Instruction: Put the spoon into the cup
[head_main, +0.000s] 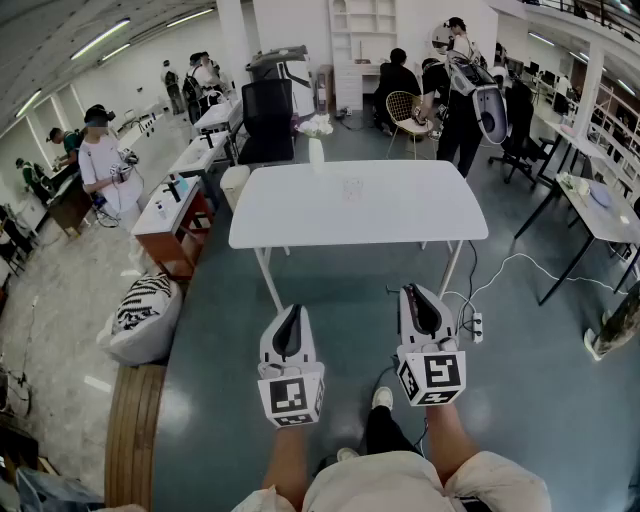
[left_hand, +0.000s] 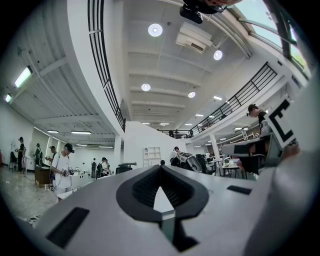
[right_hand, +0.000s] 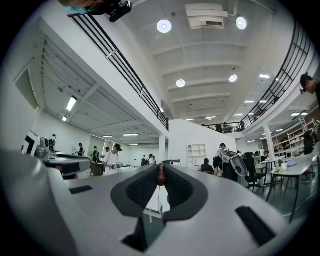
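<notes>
Brown spoon end (right_hand: 161, 175) is pinched in the jaws of the right gripper (head_main: 414, 291); the left gripper (head_main: 292, 310) is clenched empty. The far cup (head_main: 352, 188) should be approached steadily.

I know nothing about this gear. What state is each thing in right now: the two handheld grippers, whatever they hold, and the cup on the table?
Left gripper: jaws shut, nothing between them.
Right gripper: jaws shut on the spoon.
Spoon: pinched by its brown end at the jaw tips, held in the air.
Cup: clear, upright on the white table, no spoon in it, apart from both grippers.
</notes>
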